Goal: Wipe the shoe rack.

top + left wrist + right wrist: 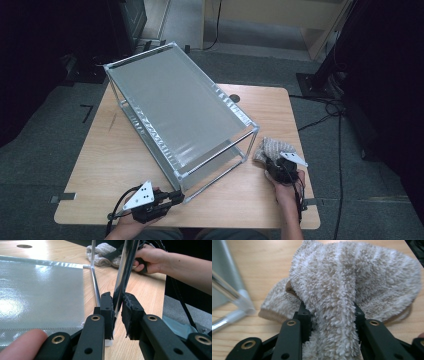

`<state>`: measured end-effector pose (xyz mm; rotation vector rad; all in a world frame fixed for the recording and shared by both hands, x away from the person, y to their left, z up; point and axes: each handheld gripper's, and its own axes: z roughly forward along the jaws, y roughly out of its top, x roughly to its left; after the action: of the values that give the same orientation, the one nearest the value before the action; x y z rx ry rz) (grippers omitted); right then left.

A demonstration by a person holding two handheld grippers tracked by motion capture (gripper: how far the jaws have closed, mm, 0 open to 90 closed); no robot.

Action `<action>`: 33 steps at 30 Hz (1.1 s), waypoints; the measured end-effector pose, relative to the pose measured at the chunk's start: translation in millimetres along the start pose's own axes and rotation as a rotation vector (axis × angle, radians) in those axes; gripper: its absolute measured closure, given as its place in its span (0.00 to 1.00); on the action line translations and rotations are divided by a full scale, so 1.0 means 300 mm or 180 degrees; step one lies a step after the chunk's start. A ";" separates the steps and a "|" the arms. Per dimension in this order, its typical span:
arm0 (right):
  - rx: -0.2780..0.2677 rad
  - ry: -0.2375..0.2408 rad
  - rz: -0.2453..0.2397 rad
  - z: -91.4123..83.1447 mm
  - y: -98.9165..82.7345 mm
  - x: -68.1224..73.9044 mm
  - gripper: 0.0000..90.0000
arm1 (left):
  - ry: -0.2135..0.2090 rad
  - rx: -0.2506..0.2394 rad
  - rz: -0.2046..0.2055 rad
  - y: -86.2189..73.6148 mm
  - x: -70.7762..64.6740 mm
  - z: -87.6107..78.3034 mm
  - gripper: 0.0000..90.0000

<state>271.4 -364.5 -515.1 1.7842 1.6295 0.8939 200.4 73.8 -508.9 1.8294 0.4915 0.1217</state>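
The towel (352,287) lies bunched at the surface's (115,165) right edge, soft and light (best pinched by a fold). The right gripper (329,315) clamps it; the left gripper (117,312) clamps the rack's (175,110) stiff, slick post.

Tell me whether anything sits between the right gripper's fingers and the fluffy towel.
Nothing visible does. The right gripper already has a fold of the towel pinched between its fingers, on the table beside the rack.
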 end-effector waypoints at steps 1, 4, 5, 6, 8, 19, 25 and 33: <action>-0.0152 0.0075 0.0064 -0.023 0.013 0.000 0.73 | 0.0002 0.0002 0.0006 0.000 0.000 0.000 0.88; -0.0338 0.0133 0.0139 -0.061 0.037 0.004 0.73 | -0.0008 0.0011 0.0004 0.000 -0.001 0.001 0.88; -0.0439 0.0173 0.0174 -0.083 0.051 0.008 0.73 | -0.0020 0.0015 0.0003 -0.001 0.000 0.002 0.88; -0.0567 0.0256 0.0190 -0.114 0.070 0.017 0.73 | -0.0033 0.0015 -0.0002 -0.001 -0.001 0.003 0.88; -0.0754 0.0348 0.0155 -0.159 0.096 0.037 0.73 | -0.0045 0.0031 0.0007 -0.001 -0.003 0.004 0.88; -0.1805 0.0832 0.0058 -0.388 0.195 0.193 0.71 | -0.0043 0.0101 0.0067 -0.008 -0.019 0.017 0.89; -0.1858 0.1202 -0.0196 -0.435 0.208 0.274 0.70 | -0.0038 0.0114 0.0072 -0.008 -0.020 0.020 0.89; -0.1734 0.1692 -0.0726 -0.471 0.188 0.462 0.66 | -0.0049 0.0127 0.0080 -0.011 -0.021 0.025 0.89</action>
<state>201.5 -237.7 -368.9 1.0167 1.6291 1.6072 196.3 65.3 -513.3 1.8745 0.4630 0.1155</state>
